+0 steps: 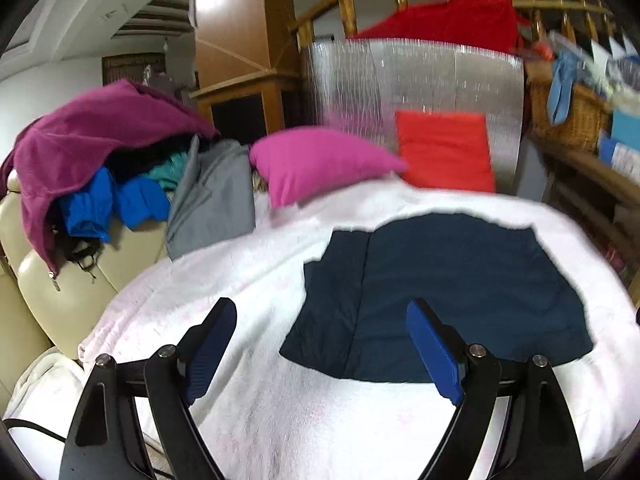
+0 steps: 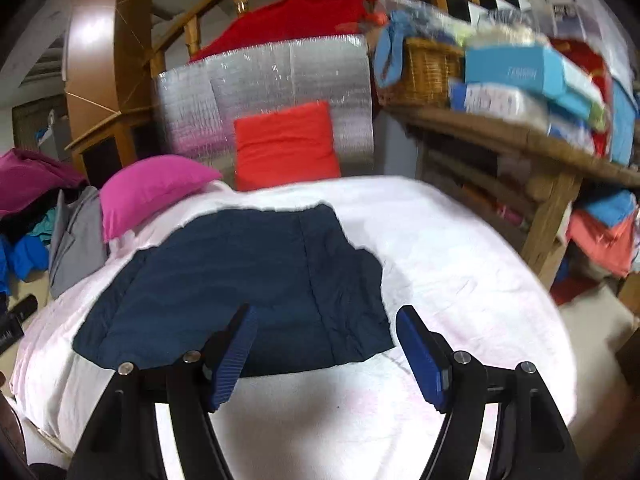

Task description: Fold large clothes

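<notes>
You are holding the left gripper (image 1: 322,350) above the near part of the bed, and its two blue pads (image 1: 214,350) are standing wide apart with nothing between them. You are holding the right gripper (image 2: 326,354) in the same way: its fingers are spread and it is gripping nothing. Both are hanging over the white blanket (image 1: 248,292), which is covering the bed.

The navy garment (image 1: 448,296) is lying flat on this blanket, folded into a compact, roughly rectangular shape. In the left wrist view it is sitting ahead and to the right, and the right pad is overlapping its near edge in the picture; I cannot tell if they are touching. In the right wrist view the same navy garment (image 2: 240,280) is lying ahead and to the left, with a seam line running from its far edge to its near edge.

Behind the garment, a pink pillow (image 1: 316,164) is resting at the head of the bed, and an orange-red cushion (image 1: 444,152) is leaning against a silver reflective panel (image 1: 420,76). A red cloth (image 1: 448,20) is hanging over the top of that panel. At the left, a pile of clothes (image 1: 100,176) is lying on a cream seat, with a purple piece on top and blue and grey pieces under it. At the right, a wicker basket (image 2: 424,72) and boxes are standing on a wooden shelf (image 2: 520,140).
</notes>
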Demonstrator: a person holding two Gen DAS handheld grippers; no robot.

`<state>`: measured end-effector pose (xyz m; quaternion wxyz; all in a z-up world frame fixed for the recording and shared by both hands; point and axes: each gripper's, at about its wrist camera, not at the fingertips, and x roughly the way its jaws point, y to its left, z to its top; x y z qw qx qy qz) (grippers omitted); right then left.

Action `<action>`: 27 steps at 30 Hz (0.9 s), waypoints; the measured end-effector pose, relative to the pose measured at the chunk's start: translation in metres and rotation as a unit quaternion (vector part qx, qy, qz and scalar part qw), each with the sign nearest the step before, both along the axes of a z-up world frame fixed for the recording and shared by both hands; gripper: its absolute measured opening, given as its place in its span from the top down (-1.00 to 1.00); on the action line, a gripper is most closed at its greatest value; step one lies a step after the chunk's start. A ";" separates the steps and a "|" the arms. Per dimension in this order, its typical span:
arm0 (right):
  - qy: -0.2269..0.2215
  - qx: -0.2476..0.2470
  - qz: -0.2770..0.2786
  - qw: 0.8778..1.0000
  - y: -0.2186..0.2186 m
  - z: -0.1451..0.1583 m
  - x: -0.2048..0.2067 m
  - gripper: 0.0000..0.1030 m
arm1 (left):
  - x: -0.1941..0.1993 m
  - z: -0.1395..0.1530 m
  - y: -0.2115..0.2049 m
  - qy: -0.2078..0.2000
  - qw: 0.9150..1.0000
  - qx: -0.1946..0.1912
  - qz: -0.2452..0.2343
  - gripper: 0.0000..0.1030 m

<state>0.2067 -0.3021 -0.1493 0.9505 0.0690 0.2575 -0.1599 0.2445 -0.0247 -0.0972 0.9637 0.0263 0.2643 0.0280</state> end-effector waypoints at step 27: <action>-0.101 -0.028 0.030 0.994 0.080 0.149 -0.178 -0.84 | -0.181 0.144 0.002 -0.132 0.991 0.014 -0.028 -0.96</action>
